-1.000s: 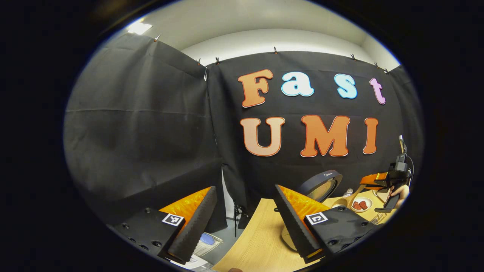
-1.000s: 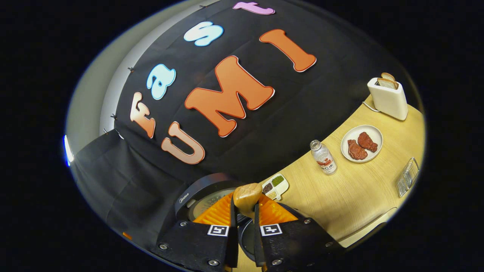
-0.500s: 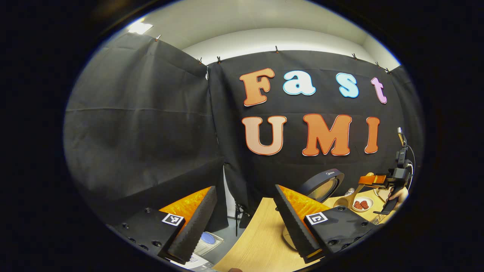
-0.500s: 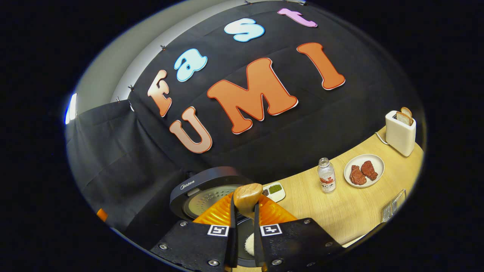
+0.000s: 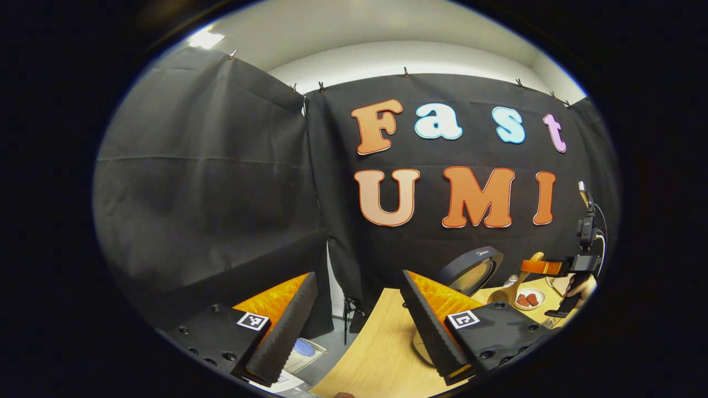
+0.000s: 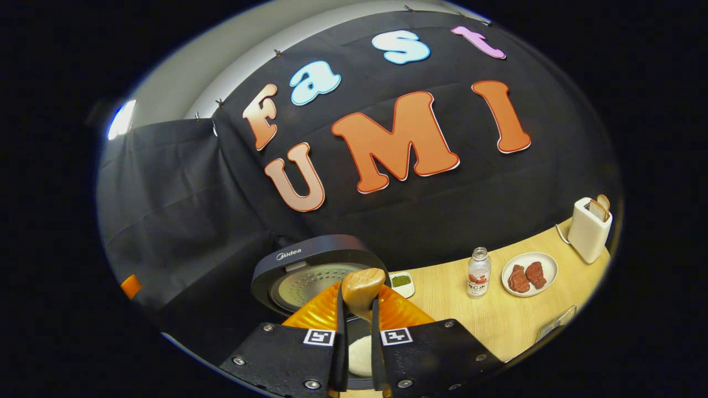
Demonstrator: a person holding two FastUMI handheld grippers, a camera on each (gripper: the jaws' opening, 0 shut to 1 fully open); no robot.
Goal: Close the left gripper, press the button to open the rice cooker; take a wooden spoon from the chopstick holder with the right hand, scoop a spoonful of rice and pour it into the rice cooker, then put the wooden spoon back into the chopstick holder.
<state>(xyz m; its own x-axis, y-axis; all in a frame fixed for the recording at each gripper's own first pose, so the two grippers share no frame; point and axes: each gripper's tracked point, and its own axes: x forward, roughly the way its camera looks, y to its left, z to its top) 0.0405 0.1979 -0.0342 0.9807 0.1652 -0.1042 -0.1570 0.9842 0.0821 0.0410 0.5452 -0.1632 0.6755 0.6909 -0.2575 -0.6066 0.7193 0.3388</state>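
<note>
My right gripper point(image 6: 354, 337) is pinching the wooden spoon point(image 6: 361, 290) by its handle, both fingers pressed on it, held over the open rice cooker point(image 6: 310, 265), where white rice point(image 6: 359, 354) lies in the pot below. My left gripper point(image 5: 354, 326) hangs with its fingers spread wide and empty above the table's point(image 5: 376, 354) near-left edge. From there I see the spoon's bowl point(image 5: 498, 296) tipped down beside the raised lid point(image 5: 470, 271).

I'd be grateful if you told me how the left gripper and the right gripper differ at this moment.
The left gripper is open, its fingers spread wide with nothing between them; the right gripper is shut on the wooden spoon. The left gripper is at the table's edge; the right gripper is above the open rice cooker. Both are hand-held.
</note>
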